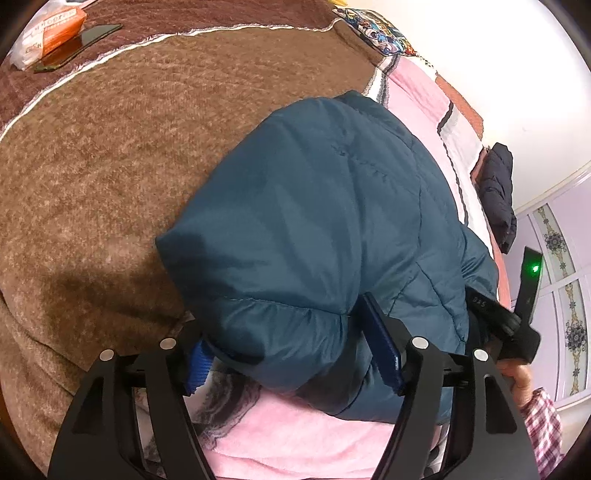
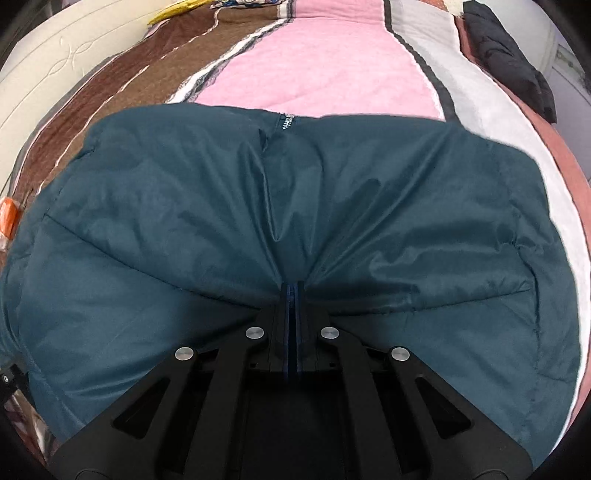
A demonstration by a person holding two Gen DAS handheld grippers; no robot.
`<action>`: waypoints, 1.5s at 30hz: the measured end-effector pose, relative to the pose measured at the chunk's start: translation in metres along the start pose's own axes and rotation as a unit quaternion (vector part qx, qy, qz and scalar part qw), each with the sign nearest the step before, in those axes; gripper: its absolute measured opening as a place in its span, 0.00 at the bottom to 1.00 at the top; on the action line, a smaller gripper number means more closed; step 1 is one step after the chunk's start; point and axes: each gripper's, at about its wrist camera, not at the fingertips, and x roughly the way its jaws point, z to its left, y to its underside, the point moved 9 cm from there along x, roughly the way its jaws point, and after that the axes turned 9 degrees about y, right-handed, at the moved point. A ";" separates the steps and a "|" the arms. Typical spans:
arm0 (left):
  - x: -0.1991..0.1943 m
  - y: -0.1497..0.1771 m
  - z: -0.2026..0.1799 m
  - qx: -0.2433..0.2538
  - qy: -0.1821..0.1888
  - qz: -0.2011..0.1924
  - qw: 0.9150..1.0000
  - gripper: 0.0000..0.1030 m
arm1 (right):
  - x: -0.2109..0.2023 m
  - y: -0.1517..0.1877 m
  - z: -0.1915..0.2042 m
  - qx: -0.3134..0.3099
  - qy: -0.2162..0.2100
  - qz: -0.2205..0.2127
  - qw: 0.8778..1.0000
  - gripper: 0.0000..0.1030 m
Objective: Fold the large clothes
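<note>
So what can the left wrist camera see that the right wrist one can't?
Only the left wrist view shows an orange packet and a dark phone on the brown blanket, a hand with a checked sleeve, and the left gripper, open around a jacket fold.

Only the right wrist view shows the jacket's zip end and the right gripper, shut, pinching fabric.

Both show the teal jacket, the pink blanket and a black garment beyond.

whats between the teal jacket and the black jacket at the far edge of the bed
In the right wrist view, only bedding: the pink blanket and its white border lie between the teal jacket and the black jacket.
</note>
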 end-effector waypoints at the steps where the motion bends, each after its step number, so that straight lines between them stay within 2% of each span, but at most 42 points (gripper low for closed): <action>1: 0.001 0.000 0.001 -0.003 0.002 0.001 1.000 0.68 | 0.000 0.001 0.000 0.004 -0.002 0.000 1.000 0.02; 5: 0.004 -0.001 0.004 -0.032 0.017 0.001 0.999 0.68 | -0.006 -0.002 -0.001 0.016 -0.008 0.010 1.000 0.02; 7: 0.003 -0.002 0.002 -0.034 0.023 -0.001 0.999 0.67 | -0.021 -0.008 -0.004 0.039 -0.028 0.006 0.999 0.02; 11: 0.002 -0.001 -0.002 -0.016 0.018 -0.004 1.000 0.66 | -0.055 -0.034 -0.007 0.059 -0.046 -0.049 0.996 0.02; 13: 0.002 -0.001 -0.002 -0.019 0.019 -0.003 1.000 0.66 | -0.057 -0.051 -0.003 0.062 -0.054 -0.055 0.995 0.02; 15: 0.002 -0.001 -0.002 -0.023 0.021 -0.001 1.000 0.66 | -0.047 -0.066 0.001 0.060 -0.054 -0.043 0.996 0.02; 18: 0.002 0.000 -0.002 -0.025 0.021 0.000 0.999 0.66 | -0.018 -0.084 0.003 0.066 -0.031 -0.018 0.997 0.02; 22: 0.002 -0.002 -0.004 -0.023 0.022 -0.002 0.999 0.66 | 0.025 -0.086 0.000 0.086 -0.032 0.046 0.995 0.00; 26: 0.005 -0.005 -0.004 -0.034 0.023 0.000 0.999 0.68 | 0.027 -0.089 -0.001 0.080 -0.031 0.053 0.995 0.00; 29: 0.007 -0.007 -0.002 -0.054 0.029 0.000 0.998 0.68 | -0.002 -0.088 -0.010 0.091 -0.033 0.021 0.995 0.01; 31: 0.006 -0.009 -0.002 -0.059 0.032 -0.004 0.998 0.66 | -0.042 -0.075 -0.013 0.084 -0.052 -0.012 0.995 0.01; 33: 0.005 -0.009 -0.003 -0.051 0.032 -0.011 0.998 0.62 | -0.074 -0.047 -0.012 0.068 -0.068 -0.020 0.995 0.01; 35: 0.003 -0.009 -0.004 -0.045 0.030 -0.016 0.998 0.58 | -0.098 -0.014 -0.008 0.060 -0.091 -0.016 0.994 0.01; 37: 0.000 -0.009 -0.004 -0.043 0.031 -0.023 0.998 0.49 | -0.113 0.031 0.001 0.048 -0.111 0.005 0.993 0.01; 39: -0.004 -0.011 -0.007 -0.033 0.032 -0.031 0.998 0.41 | -0.115 0.070 0.011 0.040 -0.122 0.030 0.991 0.01; 41: -0.007 -0.011 -0.010 -0.020 0.031 -0.034 0.999 0.34 | -0.109 0.092 0.017 0.047 -0.128 0.052 0.989 0.01; 45: -0.018 -0.011 -0.024 0.012 0.032 -0.044 0.998 0.25 | -0.082 0.110 0.021 0.062 -0.136 0.088 0.985 0.01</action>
